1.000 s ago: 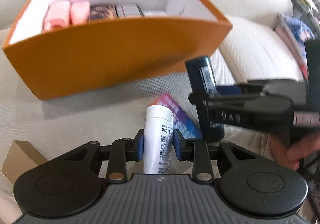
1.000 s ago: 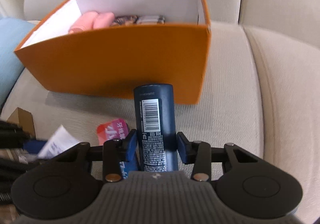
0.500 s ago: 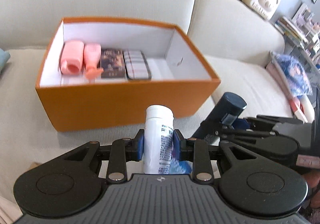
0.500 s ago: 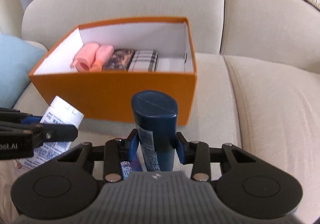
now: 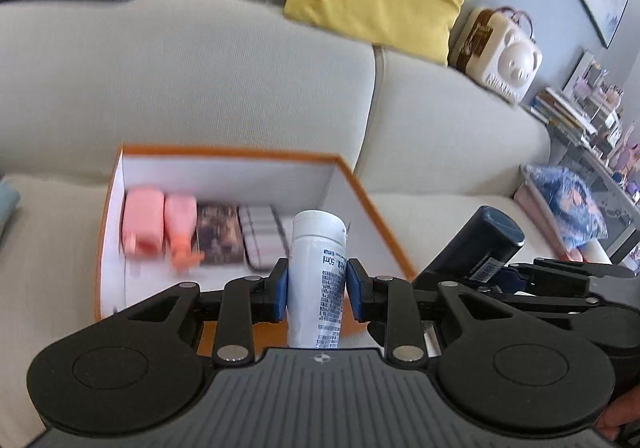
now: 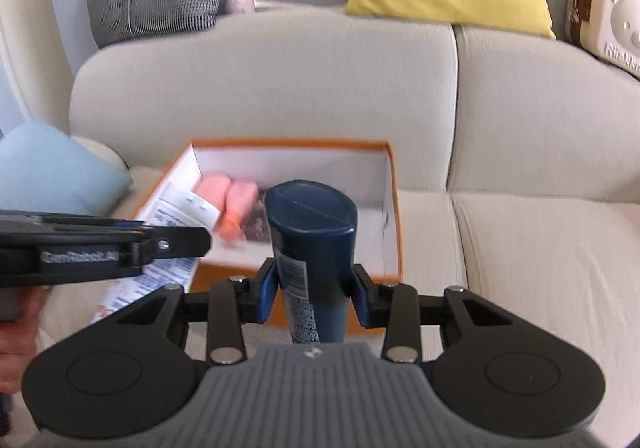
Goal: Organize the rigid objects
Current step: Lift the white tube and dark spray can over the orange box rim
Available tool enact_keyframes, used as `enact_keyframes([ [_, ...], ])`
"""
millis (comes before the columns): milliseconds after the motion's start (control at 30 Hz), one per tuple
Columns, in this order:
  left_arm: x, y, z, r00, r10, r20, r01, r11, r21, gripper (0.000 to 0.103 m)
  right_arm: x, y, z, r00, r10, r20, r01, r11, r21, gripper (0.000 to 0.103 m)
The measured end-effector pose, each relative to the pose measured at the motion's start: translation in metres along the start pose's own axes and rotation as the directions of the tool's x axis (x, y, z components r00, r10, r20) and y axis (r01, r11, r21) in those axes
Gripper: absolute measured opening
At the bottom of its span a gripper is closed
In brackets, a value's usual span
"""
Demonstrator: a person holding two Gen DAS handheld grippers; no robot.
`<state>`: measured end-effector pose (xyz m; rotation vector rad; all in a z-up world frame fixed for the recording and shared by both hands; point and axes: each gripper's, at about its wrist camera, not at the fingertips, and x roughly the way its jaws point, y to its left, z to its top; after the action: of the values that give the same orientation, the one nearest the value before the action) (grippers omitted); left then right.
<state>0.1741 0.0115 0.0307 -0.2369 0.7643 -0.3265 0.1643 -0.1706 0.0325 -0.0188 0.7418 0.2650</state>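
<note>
Both grippers are carrying their loads toward the orange box [image 5: 224, 155] that sits on the sofa seat [image 6: 520, 248]. The left gripper [image 5: 318, 290] is clamped on a white tube [image 5: 318, 268], and the right gripper [image 6: 314, 288] is clamped on a dark blue bottle [image 6: 312, 232]; each is held upright between the blue pads, in the air on the near side of the box.

The step in hand looks like the carry-over. Along the far wall of the box lie two pink bottles [image 5: 160, 219], a dark patterned case [image 5: 219, 236] and a striped case [image 5: 262, 238], side by side from the left corner. The next move probably calls for lowering each item into the free floor near the right wall, one gripper at a time so they do not collide.

The box's near wall and front floor are hidden behind the grippers, the box contents are blurred, and the tube's print is unreadable.
</note>
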Motion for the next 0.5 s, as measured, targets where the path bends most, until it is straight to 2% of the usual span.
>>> enact_keyframes([
  [200, 0.009, 0.008, 0.031, 0.999, -0.010, 0.047, 0.010, 1.000, 0.007, 0.033, -0.005, -0.002, 0.042, 0.998, 0.035, 0.051, -0.035, 0.999, 0.003, 0.040],
  [333, 0.026, 0.025, 0.045, 0.999, -0.002, 0.039, 0.003, 1.000, -0.019, 0.033, 0.009, -0.003, 0.067, 0.997, 0.027, 0.066, -0.027, 1.000, -0.009, 0.040],
  [500, 0.060, 0.042, 0.044, 1.000, 0.006, -0.011, -0.006, 0.999, -0.037, 0.033, 0.054, -0.004, 0.080, 1.000, 0.014, -0.013, -0.014, 0.999, -0.030, 0.040],
])
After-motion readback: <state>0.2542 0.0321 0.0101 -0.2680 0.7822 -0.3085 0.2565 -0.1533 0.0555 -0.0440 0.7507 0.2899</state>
